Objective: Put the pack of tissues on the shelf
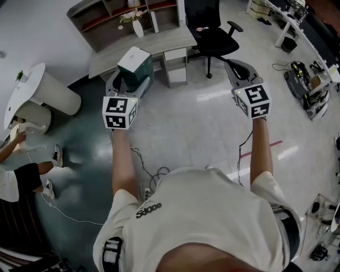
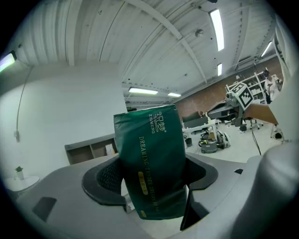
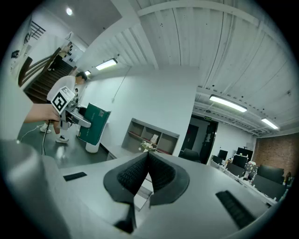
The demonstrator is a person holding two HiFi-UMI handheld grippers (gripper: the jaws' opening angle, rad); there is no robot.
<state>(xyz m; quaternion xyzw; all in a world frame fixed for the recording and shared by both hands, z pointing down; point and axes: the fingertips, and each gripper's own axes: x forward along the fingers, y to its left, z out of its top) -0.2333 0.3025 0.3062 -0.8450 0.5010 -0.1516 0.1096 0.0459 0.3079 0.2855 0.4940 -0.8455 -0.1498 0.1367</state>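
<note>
Left gripper view: fingers of the left gripper [image 2: 152, 179] pinch the green pack of tissues [image 2: 149, 149] near its bottom end, well short of the shelf [image 1: 98, 22]; I judge the soft wrapper could slip. The right gripper [image 3: 147, 173] has its fingers pressed together on nothing.

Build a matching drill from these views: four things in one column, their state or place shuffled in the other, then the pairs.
1. left gripper
2. right gripper
3. office chair
4. white vase

A. jaws together, nothing between them
B. on the desk, by the shelf
C. clamped on the green pack of tissues
D. black, beside the desk

Pairs: 1-C, 2-A, 3-D, 4-B
</note>
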